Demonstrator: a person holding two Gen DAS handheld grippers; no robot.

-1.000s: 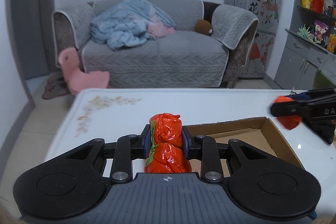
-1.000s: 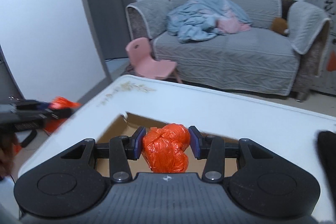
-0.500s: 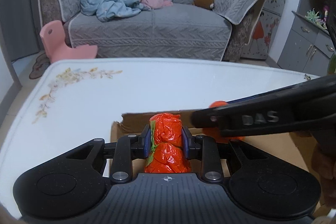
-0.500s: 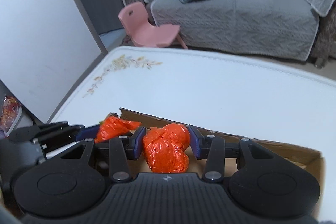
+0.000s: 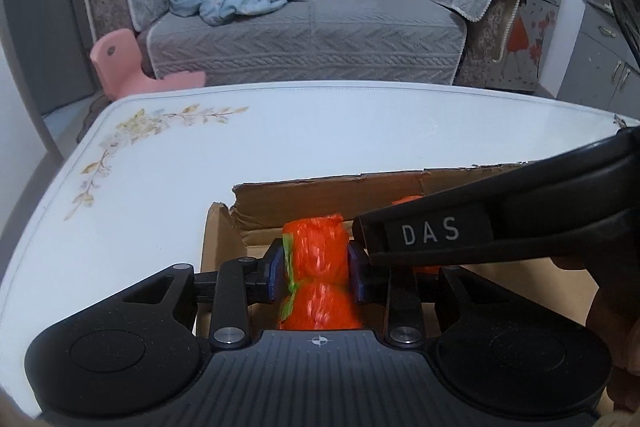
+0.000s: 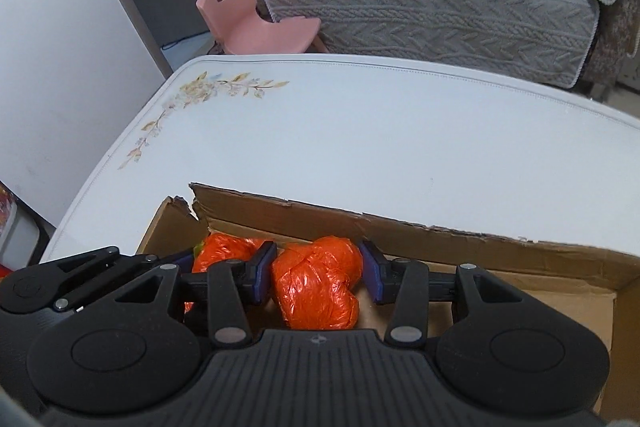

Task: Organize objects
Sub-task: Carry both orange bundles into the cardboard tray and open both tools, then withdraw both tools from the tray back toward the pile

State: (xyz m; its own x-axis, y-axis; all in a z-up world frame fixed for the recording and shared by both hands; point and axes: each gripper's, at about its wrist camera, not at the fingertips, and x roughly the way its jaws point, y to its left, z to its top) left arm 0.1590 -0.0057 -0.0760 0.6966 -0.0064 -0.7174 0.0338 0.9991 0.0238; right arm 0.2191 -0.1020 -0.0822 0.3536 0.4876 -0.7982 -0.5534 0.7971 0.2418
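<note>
My left gripper is shut on an orange plastic-wrapped bundle with a green edge, held over the left end of an open cardboard box. My right gripper is shut on a second orange wrapped bundle, held inside the same box near its far wall. In the right wrist view the left gripper's bundle sits just to the left. In the left wrist view the right gripper's black body crosses from the right and hides most of its bundle.
The box lies on a white table with a flower print at its far left corner. Beyond the table stand a grey sofa with a blue blanket, a pink child's chair and cabinets at the right.
Both grippers have moved forward and down over the box with their bundles. They have drawn close together, side by side, and the box's far wall is nearer.
</note>
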